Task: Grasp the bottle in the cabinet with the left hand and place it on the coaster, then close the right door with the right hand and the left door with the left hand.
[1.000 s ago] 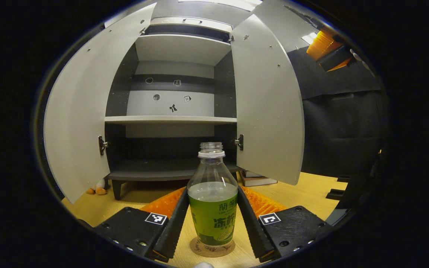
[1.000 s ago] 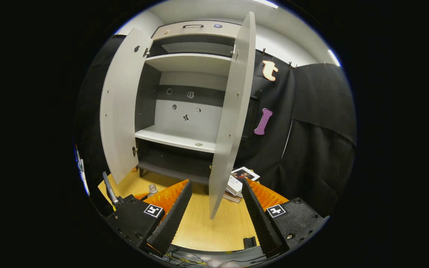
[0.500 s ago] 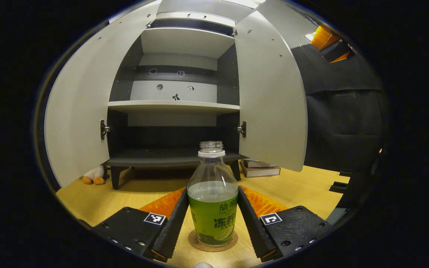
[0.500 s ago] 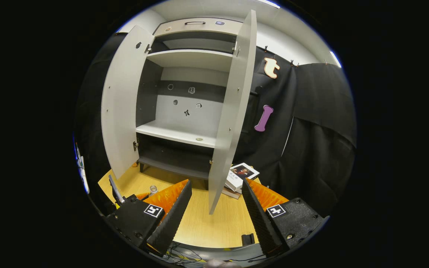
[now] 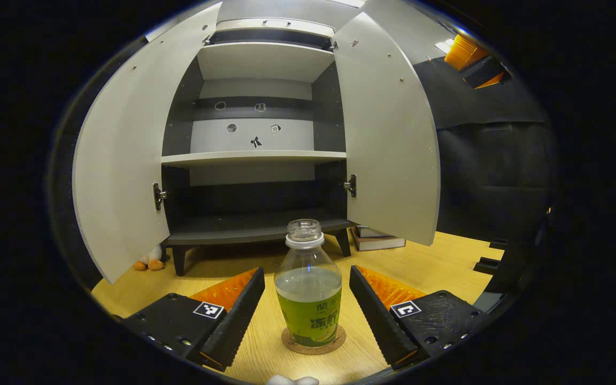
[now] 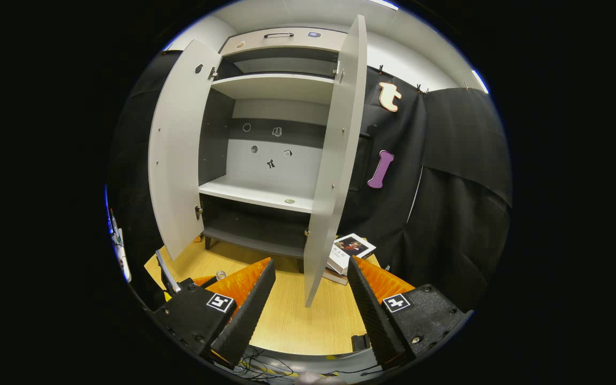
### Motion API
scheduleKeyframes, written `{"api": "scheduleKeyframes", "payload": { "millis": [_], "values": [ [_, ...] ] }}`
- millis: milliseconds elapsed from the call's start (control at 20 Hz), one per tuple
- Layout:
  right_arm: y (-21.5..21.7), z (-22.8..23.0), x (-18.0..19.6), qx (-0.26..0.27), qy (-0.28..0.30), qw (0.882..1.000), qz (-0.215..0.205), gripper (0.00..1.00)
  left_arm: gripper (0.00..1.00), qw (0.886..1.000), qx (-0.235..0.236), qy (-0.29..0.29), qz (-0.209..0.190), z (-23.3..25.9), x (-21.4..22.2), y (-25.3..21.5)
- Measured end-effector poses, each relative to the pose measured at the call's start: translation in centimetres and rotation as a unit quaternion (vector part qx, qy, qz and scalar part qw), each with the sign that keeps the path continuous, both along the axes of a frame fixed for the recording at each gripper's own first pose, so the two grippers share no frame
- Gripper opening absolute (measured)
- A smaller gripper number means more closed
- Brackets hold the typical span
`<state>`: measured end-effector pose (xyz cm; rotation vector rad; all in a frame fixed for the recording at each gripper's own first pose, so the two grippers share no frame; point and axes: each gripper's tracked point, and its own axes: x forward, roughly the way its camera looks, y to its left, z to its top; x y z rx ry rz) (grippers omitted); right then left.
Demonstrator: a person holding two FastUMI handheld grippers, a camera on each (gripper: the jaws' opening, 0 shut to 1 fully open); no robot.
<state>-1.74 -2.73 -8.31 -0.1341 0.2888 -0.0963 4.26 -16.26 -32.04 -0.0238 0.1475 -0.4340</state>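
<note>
Recording booth, black cloth wall, cabinet

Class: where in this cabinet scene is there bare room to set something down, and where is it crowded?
Free: the light middle shelf, the dark bottom shelf, and the wooden floor before the right door. Crowded: around the bottle on its coaster between the left hand-held gripper fingers, and by the books.

Ahead of the right gripper, the right door is covering part of the books; beyond its left finger, the bottle is showing too small to tell.
</note>
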Motion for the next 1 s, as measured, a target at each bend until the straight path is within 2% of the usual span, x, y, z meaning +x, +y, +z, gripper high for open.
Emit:
{"api": "scheduleKeyframes", "payload": {
  "millis": [200, 500, 750, 800, 850, 1000],
  "values": [
    [0.2, 0.9, 0.0, 0.004, -0.016, 1.000, 0.002, 0.84, 0.97, 1.000, -0.027, -0.001, 0.011, 4.0, 0.6, 0.7],
    [1.5, 2.1, 0.6, 0.036, -0.044, 0.998, 0.014, 0.84, 0.97, 0.998, -0.050, 0.041, 0.017, 9.9, 1.5, 2.2],
    [2.4, 3.1, 1.3, 0.049, -0.067, 0.996, 0.024, 0.83, 0.96, 0.997, -0.032, 0.018, 0.062, 16.2, 2.4, 7.1],
    [2.1, 3.3, 1.4, 0.050, -0.071, 0.996, 0.024, 0.83, 1.00, 0.997, -0.025, 0.012, 0.075, 17.4, 2.4, 8.4],
    [1.9, 3.5, 1.7, 0.052, -0.075, 0.996, 0.023, 0.83, 0.96, 0.996, -0.017, 0.011, 0.087, 18.2, 2.4, 9.7],
    [0.6, 3.7, 2.8, 0.058, -0.081, 0.995, 0.013, 0.83, 0.96, 0.994, -0.011, 0.000, 0.111, 20.8, 1.0, 13.4]
  ]
}}
